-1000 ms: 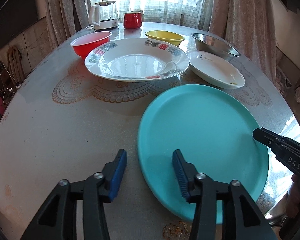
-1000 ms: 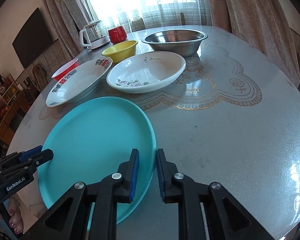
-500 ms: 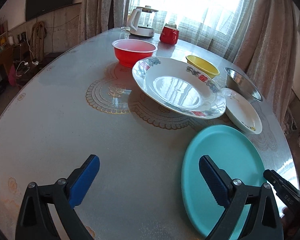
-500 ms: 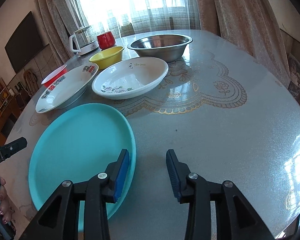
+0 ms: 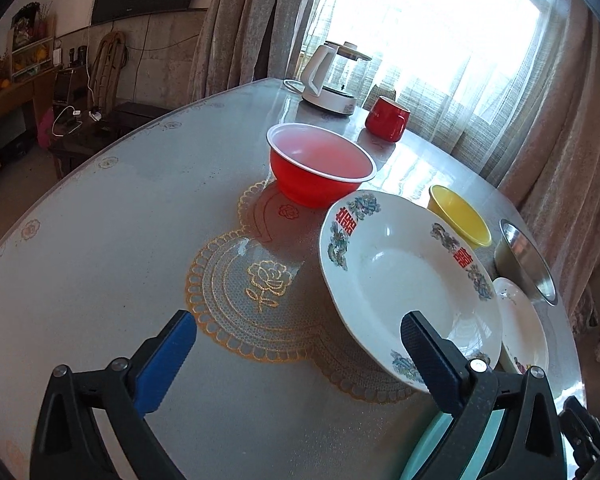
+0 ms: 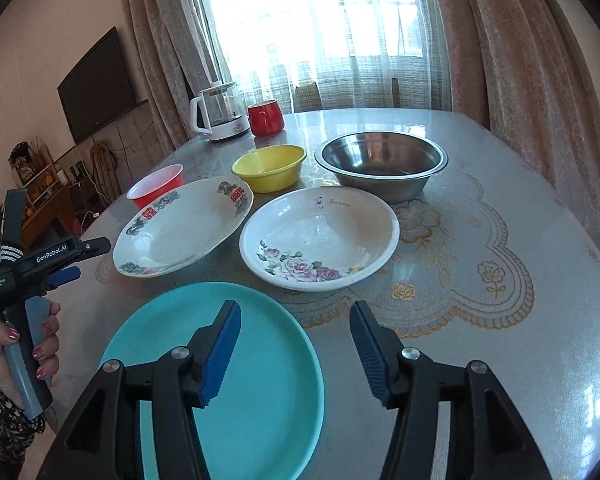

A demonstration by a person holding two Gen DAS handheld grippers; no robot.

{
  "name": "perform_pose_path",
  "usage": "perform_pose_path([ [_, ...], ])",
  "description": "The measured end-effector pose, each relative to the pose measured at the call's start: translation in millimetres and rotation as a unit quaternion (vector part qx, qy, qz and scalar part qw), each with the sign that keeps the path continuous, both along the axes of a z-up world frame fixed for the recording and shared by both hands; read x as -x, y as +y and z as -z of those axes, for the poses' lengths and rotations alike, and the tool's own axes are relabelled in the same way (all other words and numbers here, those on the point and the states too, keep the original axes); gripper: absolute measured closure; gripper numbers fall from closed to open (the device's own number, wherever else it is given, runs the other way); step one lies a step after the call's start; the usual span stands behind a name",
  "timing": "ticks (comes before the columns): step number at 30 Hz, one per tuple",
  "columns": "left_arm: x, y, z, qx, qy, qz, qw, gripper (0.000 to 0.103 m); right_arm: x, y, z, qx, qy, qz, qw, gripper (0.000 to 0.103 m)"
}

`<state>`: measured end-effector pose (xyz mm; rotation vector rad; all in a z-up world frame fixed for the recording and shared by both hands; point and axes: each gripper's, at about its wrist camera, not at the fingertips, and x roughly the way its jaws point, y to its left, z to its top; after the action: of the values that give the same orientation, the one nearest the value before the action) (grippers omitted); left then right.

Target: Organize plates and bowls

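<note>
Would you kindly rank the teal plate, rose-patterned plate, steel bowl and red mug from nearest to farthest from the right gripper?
In the right wrist view:
1. Teal plate, under its left jaw.
2. Rose-patterned plate, straight ahead.
3. Steel bowl, behind, slightly right.
4. Red mug, far edge, left.
</note>
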<state>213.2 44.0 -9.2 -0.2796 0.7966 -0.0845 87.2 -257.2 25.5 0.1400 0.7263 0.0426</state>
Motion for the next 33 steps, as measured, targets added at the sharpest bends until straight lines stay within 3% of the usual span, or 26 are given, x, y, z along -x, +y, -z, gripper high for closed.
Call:
perform_pose_path([
  [7, -9, -7, -5, -0.005, -0.067, 0.022, 0.9975, 0.001, -44, 29, 4, 0.075, 0.042, -0.037, 0.996, 0.044],
  [11, -8, -13, -12, 0.002, -0.096, 0.048, 0.9942, 0.003, -77, 39, -4, 0.092, 0.043, -0.055, 0.993, 0.044],
  [17, -13, -16, -7, 0.004, -0.088, 0.062, 0.9942, 0.01, -147, 40, -8, 0.03, 0.075, -0.072, 0.994, 0.048],
  [23, -17, -18, -3, 0.007, -0.075, 0.063, 0.9951, 0.015, -200, 50, 6, 0.039, 0.113, -0.072, 0.99, 0.057],
  [29, -21, -13, 4, 0.028, -0.058, 0.058, 0.9962, 0.017, -220, 60, 18, 0.056, 0.127, -0.086, 0.987, 0.057],
  [33, -25, -16, 8, 0.036, -0.041, 0.069, 0.9962, 0.039, -228, 63, 27, 0.042, 0.149, -0.1, 0.983, 0.068],
])
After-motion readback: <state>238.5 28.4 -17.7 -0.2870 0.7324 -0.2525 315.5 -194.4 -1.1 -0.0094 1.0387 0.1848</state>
